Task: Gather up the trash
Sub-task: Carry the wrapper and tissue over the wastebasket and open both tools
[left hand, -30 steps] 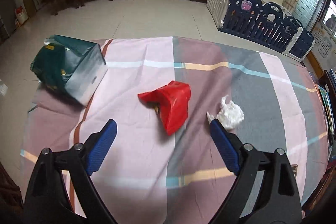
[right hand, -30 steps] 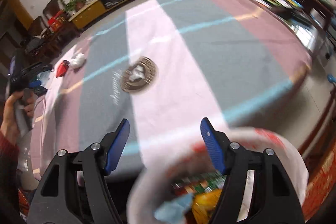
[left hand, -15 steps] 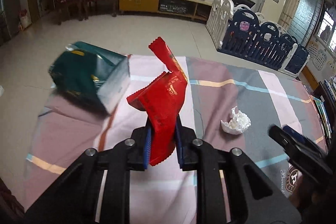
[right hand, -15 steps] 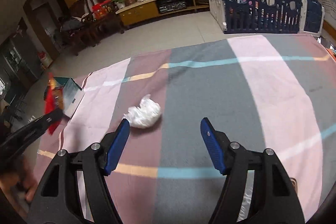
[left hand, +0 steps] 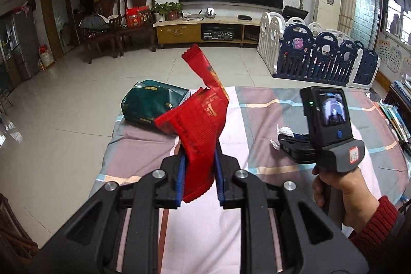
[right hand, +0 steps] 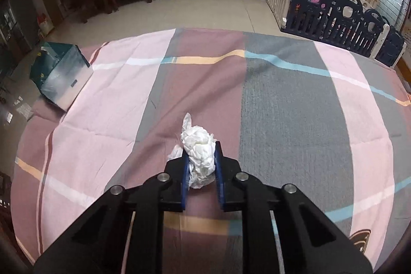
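Observation:
My left gripper [left hand: 199, 158] is shut on a red snack wrapper [left hand: 200, 125] and holds it up above the checked tablecloth [left hand: 143, 153]. My right gripper [right hand: 200, 158] is shut on a crumpled white tissue [right hand: 199, 149] that rests on the cloth. In the left wrist view the right gripper [left hand: 285, 143] shows at the right, held by a hand, with the tissue [left hand: 283, 131] at its tips. A dark green bag [left hand: 151, 102] lies at the table's far left corner; it also shows in the right wrist view [right hand: 60, 75].
The table's left edge [left hand: 108, 145] drops to a tiled floor. Books [left hand: 395, 117] lie past the right edge. A blue and white playpen fence [right hand: 344, 17] stands beyond the far right side. A round logo [right hand: 359, 240] marks the cloth near the front right.
My left gripper closed on the red wrapper and lifted it off the cloth. My right gripper swung from the bag at the table edge to the tissue and closed on it.

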`<state>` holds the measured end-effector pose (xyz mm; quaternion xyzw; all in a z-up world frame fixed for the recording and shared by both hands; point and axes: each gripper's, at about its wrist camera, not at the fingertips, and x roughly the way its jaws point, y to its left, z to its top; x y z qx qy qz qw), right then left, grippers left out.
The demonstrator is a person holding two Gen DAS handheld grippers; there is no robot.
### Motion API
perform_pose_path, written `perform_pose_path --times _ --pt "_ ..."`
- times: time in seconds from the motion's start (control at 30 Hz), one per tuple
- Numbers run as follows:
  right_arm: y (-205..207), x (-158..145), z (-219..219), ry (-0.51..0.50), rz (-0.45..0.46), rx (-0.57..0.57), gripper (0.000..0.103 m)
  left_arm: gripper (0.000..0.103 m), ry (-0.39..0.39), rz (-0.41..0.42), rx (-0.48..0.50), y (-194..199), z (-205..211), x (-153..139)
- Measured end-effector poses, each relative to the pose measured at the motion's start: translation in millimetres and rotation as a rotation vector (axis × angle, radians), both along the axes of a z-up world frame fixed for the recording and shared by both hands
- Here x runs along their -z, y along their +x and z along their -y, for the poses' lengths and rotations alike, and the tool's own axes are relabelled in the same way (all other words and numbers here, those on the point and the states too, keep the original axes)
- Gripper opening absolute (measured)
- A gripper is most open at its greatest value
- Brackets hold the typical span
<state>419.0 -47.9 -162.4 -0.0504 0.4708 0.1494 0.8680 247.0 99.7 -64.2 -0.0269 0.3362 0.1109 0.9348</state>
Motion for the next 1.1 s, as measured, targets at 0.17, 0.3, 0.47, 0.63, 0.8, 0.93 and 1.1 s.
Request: perform_pose_path --times 0.17,0.3,0.47,0.63,0.8,0.93,1.1 --pt "-70.1 -47.6 42.3 0.054 0.087 -0.016 0.018 0.020 -0.006 0.019 0.016 -31.3 15.6 -18.5" --pt "-148.7 -85.0 93.3 0.149 0.144 -0.012 0.018 0.020 -0.027 0.026 0.018 -66.5 32.4 -29.6" --pt "-249.8 -126.7 162.8 0.246 0.181 0.042 0.018 0.020 -0.091 0.000 0.075 -111.3 72.0 -29.7" --pt "-325.1 -145.4 219.6 0.229 0.233 0.134 0.018 0.020 -0.115 -0.061 0.212 -147.8 134.0 -15.3" --pt "-361.1 -132.5 260.8 0.250 0.175 0.241 0.018 0.020 -0.057 -0.076 0.320 -176.0 177.3 -8.7" --pt "-371.3 -129.3 277.9 0.267 0.155 0.286 0.018 0.020 -0.025 -0.072 0.358 -186.4 190.6 -7.7" --pt "-383.3 -137.5 284.1 0.232 0.179 0.291 0.018 0.020 -0.002 -0.073 0.378 -199.0 210.7 -7.7"
